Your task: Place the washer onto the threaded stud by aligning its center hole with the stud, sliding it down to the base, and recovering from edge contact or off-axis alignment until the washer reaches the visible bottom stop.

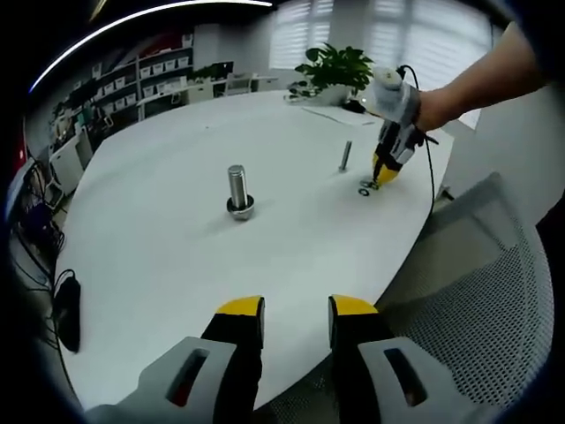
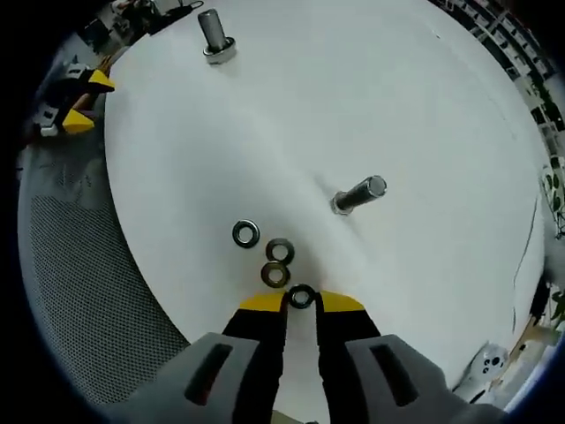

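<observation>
My right gripper [image 2: 301, 301] is low over the white table [image 2: 424, 115], near its edge, and its yellow-tipped jaws stand a little apart with one washer [image 2: 301, 296] sitting in the gap between the tips (whether they truly pinch it, I cannot tell). Three more washers [image 2: 277, 251] lie flat on the table just beyond it, close together. The small threaded stud [image 2: 360, 193] stands upright further in from that edge, bare, apart from the washers. A bigger bolt [image 1: 238, 193] stands head-down toward the middle of the table. My left gripper [image 1: 296, 311] hangs past the near edge, jaws apart and empty, beside a mesh chair [image 1: 481, 300].
</observation>
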